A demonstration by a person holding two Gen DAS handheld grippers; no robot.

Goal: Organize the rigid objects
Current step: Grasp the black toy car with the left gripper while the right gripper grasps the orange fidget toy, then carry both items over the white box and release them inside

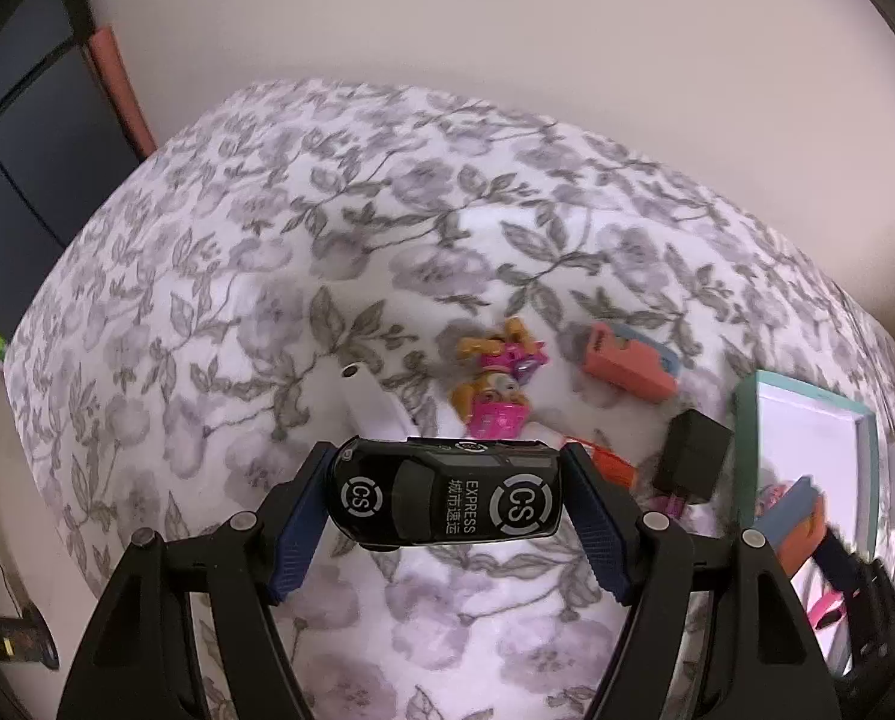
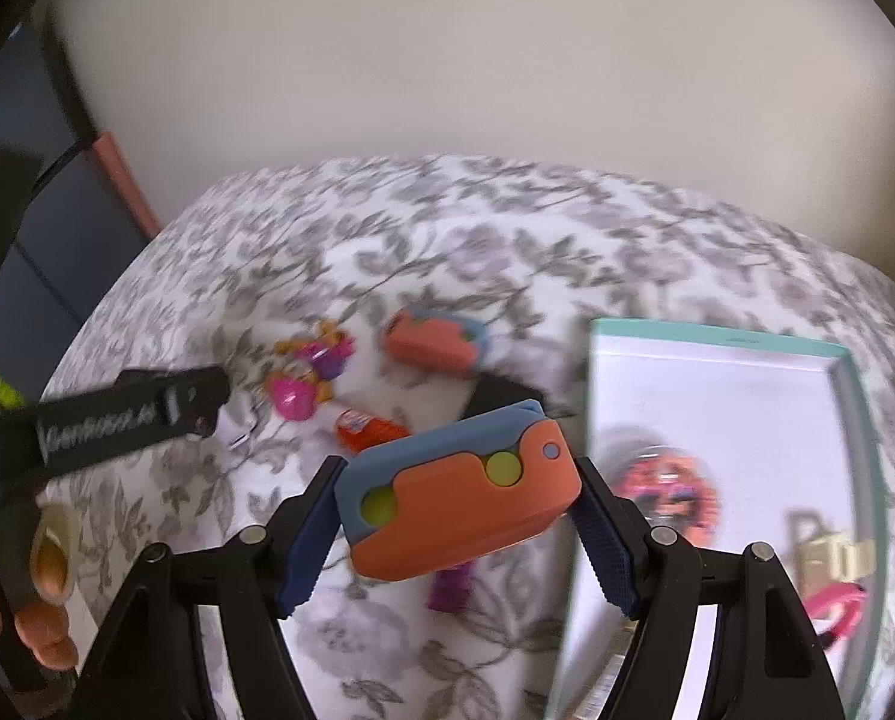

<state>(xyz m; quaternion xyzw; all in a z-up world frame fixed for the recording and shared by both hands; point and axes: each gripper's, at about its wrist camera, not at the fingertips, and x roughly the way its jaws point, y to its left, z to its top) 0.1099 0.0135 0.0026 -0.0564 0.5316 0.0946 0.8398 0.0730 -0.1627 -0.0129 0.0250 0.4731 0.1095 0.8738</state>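
My left gripper (image 1: 447, 495) is shut on a black toy car (image 1: 444, 495) marked "CS EXPRESS" and holds it above the floral cloth. My right gripper (image 2: 459, 507) is shut on an orange and blue toy (image 2: 459, 504) with green dots, just left of the teal-rimmed box (image 2: 843, 372). That box also shows in the left wrist view (image 1: 747, 420). On the cloth lie a yellow and pink figure (image 1: 495, 378), a second orange and blue toy (image 1: 627, 360), a black block (image 1: 693, 456) and a white piece (image 1: 369, 396). The left gripper's body appears in the right wrist view (image 2: 129, 414).
The box holds a round pink and black item (image 2: 669, 486), a beige piece (image 2: 831, 558) and a pink item (image 2: 837, 606). A small orange packet (image 2: 369, 429) and a purple item (image 2: 450, 588) lie on the cloth near the right gripper. A beige wall stands behind the table.
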